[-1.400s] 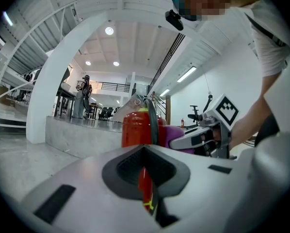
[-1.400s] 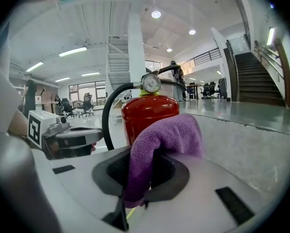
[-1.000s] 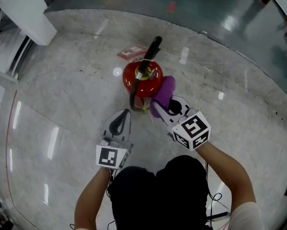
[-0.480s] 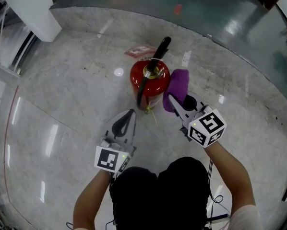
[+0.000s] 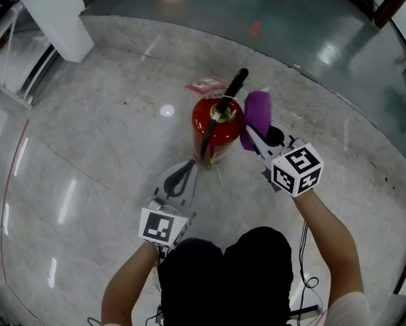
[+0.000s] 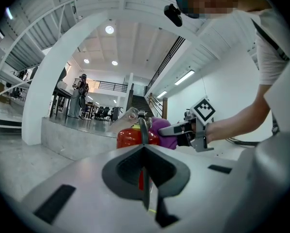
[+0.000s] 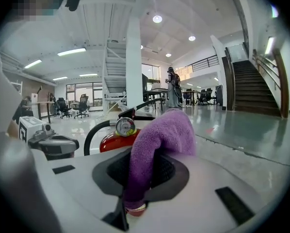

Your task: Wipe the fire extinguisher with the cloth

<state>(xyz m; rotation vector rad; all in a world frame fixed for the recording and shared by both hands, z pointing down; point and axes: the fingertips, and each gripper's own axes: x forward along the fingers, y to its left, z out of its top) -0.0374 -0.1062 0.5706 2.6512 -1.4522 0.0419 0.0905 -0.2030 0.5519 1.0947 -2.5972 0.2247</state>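
Head view shows one fire extinguisher [image 5: 216, 124], one cloth [image 5: 257, 109] (in right gripper [image 5: 252, 136]).

Ceiling lights [image 6: 109, 29] are shining bright. The shiny floor [image 5: 108, 148] is glaring with white streaks at the head view's left. Both gripper views are looking bent and dark at the edges; the left gripper [image 6: 144, 152] is looking blurry.

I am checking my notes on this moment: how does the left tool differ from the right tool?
The right tool is shut on the purple cloth; the left tool is shut on nothing. The right tool holds its cloth beside the top of the fire extinguisher; the left tool is nearer the person, apart from it. Both point toward the fire extinguisher.
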